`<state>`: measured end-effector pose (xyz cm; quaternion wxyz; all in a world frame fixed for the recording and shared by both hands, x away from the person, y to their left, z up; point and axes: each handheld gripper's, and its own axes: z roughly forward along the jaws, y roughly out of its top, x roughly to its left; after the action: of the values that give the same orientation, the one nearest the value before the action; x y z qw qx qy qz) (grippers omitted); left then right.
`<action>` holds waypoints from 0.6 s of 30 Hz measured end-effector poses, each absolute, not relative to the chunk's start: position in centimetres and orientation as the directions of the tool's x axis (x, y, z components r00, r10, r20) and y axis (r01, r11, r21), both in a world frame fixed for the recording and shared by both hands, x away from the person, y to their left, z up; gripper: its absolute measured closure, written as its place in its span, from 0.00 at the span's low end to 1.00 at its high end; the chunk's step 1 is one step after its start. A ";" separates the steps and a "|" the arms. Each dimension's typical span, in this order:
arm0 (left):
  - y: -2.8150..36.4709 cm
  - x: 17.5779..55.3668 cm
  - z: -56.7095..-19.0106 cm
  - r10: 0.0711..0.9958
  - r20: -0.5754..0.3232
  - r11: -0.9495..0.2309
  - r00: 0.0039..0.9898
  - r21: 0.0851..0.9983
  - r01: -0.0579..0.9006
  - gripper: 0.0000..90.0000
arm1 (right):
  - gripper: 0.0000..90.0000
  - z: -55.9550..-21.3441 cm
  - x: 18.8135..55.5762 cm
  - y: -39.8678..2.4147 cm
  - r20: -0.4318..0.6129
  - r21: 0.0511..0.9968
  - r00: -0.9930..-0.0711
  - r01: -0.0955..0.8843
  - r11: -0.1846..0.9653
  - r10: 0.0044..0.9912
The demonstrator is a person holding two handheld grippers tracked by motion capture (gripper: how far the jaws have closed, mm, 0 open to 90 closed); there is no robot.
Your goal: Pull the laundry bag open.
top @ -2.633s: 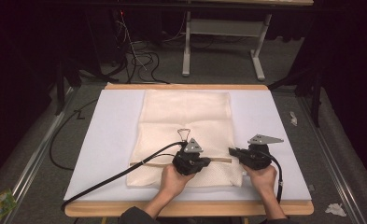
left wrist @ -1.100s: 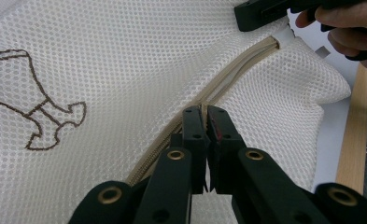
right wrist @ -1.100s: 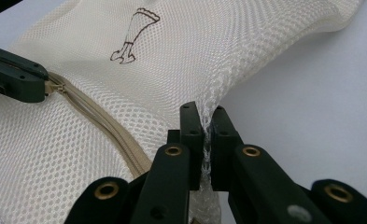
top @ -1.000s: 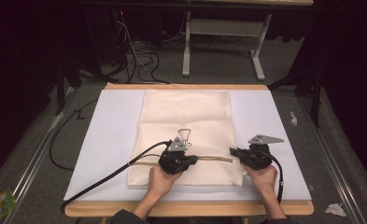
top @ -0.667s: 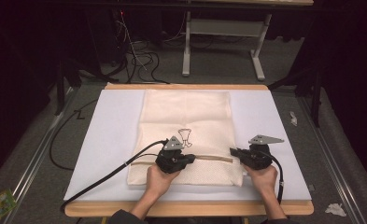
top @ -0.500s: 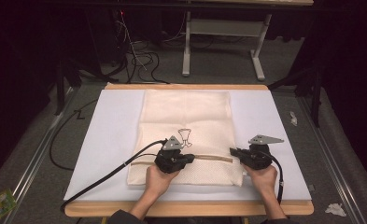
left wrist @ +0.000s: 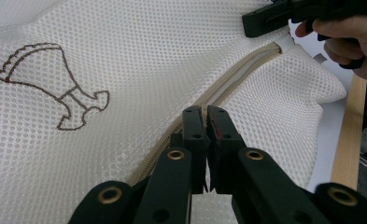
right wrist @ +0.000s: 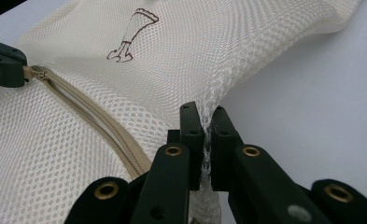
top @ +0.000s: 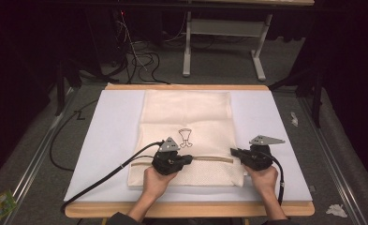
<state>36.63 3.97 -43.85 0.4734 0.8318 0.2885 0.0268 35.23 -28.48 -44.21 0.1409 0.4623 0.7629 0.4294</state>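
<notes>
Where tool (left wrist: 204,112) clamps: zip pull hidden.

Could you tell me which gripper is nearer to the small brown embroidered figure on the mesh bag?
Left. The left gripper sits just below the figure, clamped at the zipper; the right gripper pinches the bag's right edge, farther off.

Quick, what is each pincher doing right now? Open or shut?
Left gripper: shut on the zipper pull of the mesh bag.
Right gripper: shut on the mesh bag's edge.
</notes>
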 end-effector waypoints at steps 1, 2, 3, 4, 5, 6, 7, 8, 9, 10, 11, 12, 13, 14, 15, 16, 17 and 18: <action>4.0 36.6 -43.9 0.505 -0.229 -0.385 0.832 0.803 0.455 0.97 | 0.98 -44.2 35.2 -28.5 0.182 0.785 -0.533 0.584 0.204 0.826; 4.1 36.6 -43.9 0.508 -0.229 -0.383 0.830 0.803 0.456 0.97 | 0.98 -44.2 35.2 -28.5 0.182 0.785 -0.532 0.585 0.204 0.827; 4.1 36.6 -43.9 0.508 -0.229 -0.383 0.830 0.803 0.456 0.97 | 0.98 -44.2 35.2 -28.5 0.181 0.786 -0.533 0.584 0.205 0.827; 4.3 36.6 -43.9 0.512 -0.229 -0.381 0.828 0.803 0.458 0.97 | 0.98 -44.2 35.2 -28.5 0.179 0.786 -0.533 0.584 0.205 0.827; 4.3 36.6 -43.9 0.512 -0.229 -0.381 0.828 0.803 0.458 0.97 | 0.98 -44.2 35.2 -28.5 0.179 0.786 -0.533 0.584 0.205 0.827; 4.5 36.6 -43.9 0.514 -0.229 -0.380 0.827 0.803 0.459 0.97 | 0.98 -44.2 35.2 -28.5 0.180 0.785 -0.531 0.584 0.204 0.828; 4.5 36.6 -43.9 0.514 -0.229 -0.380 0.827 0.803 0.459 0.97 | 0.98 -44.2 35.2 -28.5 0.180 0.785 -0.532 0.584 0.204 0.828; 4.8 36.6 -43.9 0.516 -0.233 -0.376 0.824 0.803 0.462 0.97 | 0.98 -44.2 35.2 -28.5 0.181 0.786 -0.532 0.584 0.203 0.827; 4.9 36.6 -43.9 0.517 -0.231 -0.376 0.824 0.804 0.461 0.97 | 0.98 -44.2 35.2 -28.5 0.180 0.785 -0.531 0.585 0.204 0.828; 4.9 36.6 -43.9 0.518 -0.233 -0.373 0.823 0.804 0.462 0.97 | 0.98 -44.3 35.3 -28.5 0.181 0.785 -0.532 0.585 0.204 0.827; 4.9 36.6 -43.9 0.518 -0.233 -0.373 0.823 0.804 0.462 0.97 | 0.98 -44.2 35.3 -28.5 0.182 0.785 -0.531 0.585 0.203 0.828; 5.0 36.5 -43.9 0.517 -0.234 -0.372 0.823 0.805 0.462 0.97 | 0.98 -44.2 35.2 -28.5 0.182 0.785 -0.532 0.585 0.203 0.827; 5.0 36.5 -43.9 0.517 -0.234 -0.372 0.823 0.805 0.462 0.97 | 0.98 -44.2 35.2 -28.5 0.182 0.785 -0.532 0.585 0.203 0.827; 5.0 36.5 -43.9 0.516 -0.231 -0.375 0.825 0.805 0.459 0.97 | 0.98 -44.2 35.2 -28.4 0.183 0.783 -0.530 0.588 0.203 0.828; 5.0 36.5 -43.9 0.516 -0.231 -0.375 0.825 0.805 0.459 0.97 | 0.98 -44.2 35.2 -28.4 0.184 0.783 -0.530 0.589 0.203 0.828; 5.0 36.4 -43.9 0.514 -0.229 -0.375 0.827 0.806 0.457 0.97 | 0.98 -44.2 35.3 -28.5 0.181 0.785 -0.533 0.585 0.205 0.826; 5.0 36.4 -43.9 0.514 -0.229 -0.375 0.827 0.806 0.457 0.97 | 0.98 -44.2 35.3 -28.5 0.181 0.785 -0.533 0.584 0.205 0.826; 5.1 36.4 -43.8 0.517 -0.222 -0.378 0.827 0.808 0.453 0.97 | 0.98 -44.2 35.2 -28.5 0.177 0.784 -0.531 0.584 0.207 0.828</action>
<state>36.37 5.11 -43.84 0.4750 0.8294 0.2922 0.0337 35.23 -28.45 -44.22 0.1428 0.4625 0.7637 0.4271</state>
